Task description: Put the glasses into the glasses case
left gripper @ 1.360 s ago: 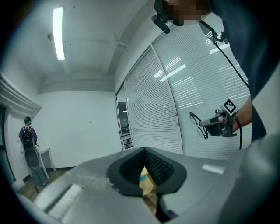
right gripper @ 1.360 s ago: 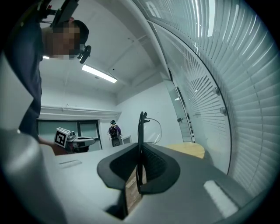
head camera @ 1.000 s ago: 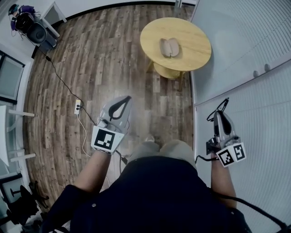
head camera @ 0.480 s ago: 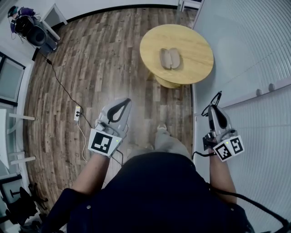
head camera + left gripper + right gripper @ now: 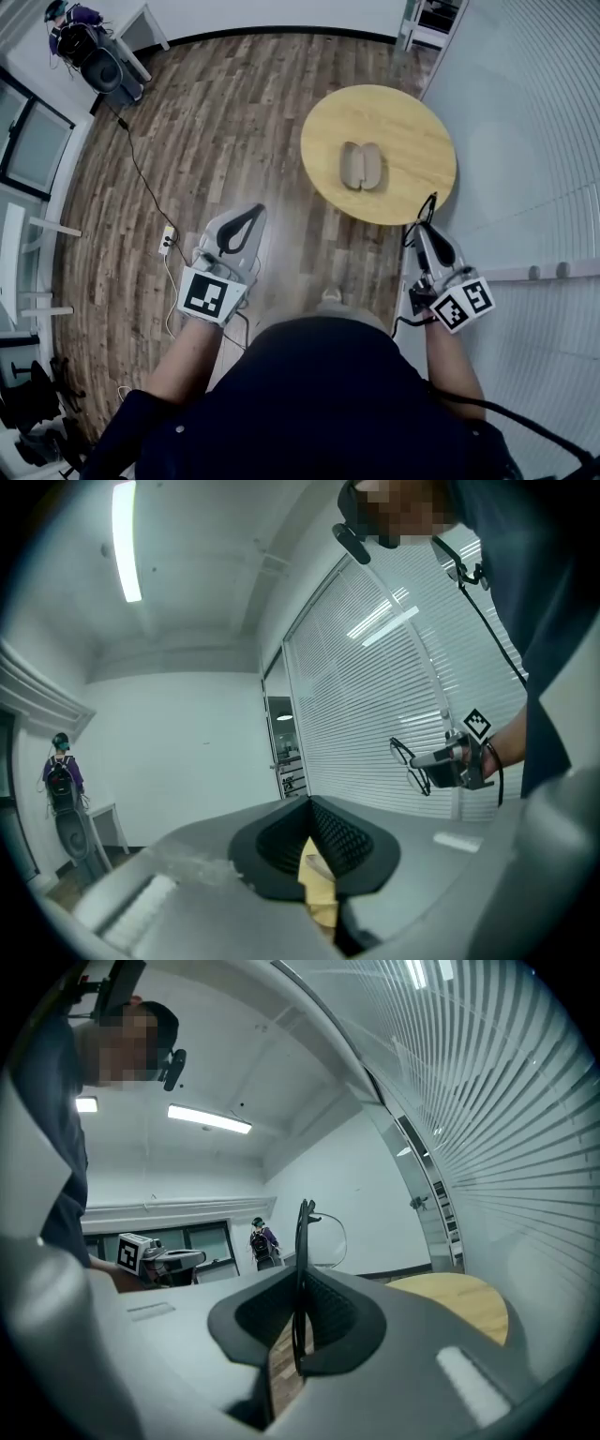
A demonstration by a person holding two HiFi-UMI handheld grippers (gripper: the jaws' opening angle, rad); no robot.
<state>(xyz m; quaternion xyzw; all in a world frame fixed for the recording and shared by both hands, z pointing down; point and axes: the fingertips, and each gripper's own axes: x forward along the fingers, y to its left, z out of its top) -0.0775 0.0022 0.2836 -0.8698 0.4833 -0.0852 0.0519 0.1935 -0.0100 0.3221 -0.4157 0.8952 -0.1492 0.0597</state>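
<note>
An open tan glasses case (image 5: 361,166) lies on the round yellow table (image 5: 412,122) ahead of me. My right gripper (image 5: 422,223) hangs at the table's near right edge, shut on the black-framed glasses (image 5: 418,217), which stick out past its tips. In the right gripper view the glasses (image 5: 302,1232) stand edge-on between the jaws of the right gripper (image 5: 300,1283). Over the wooden floor, left of the table, my left gripper (image 5: 253,212) is shut with nothing in it; its own view shows the left gripper (image 5: 309,810) with the jaws meeting.
White slatted blinds (image 5: 534,141) run along the right side, close to the table. A power strip with a long cable (image 5: 167,241) lies on the floor at left. A stand with dark equipment (image 5: 94,52) sits in the far left corner. The person's foot (image 5: 330,296) is below the table.
The person has walked toward the table, so it and the case sit nearer. Both grippers came forward; the right one, still holding the glasses, now reaches the table's near edge.
</note>
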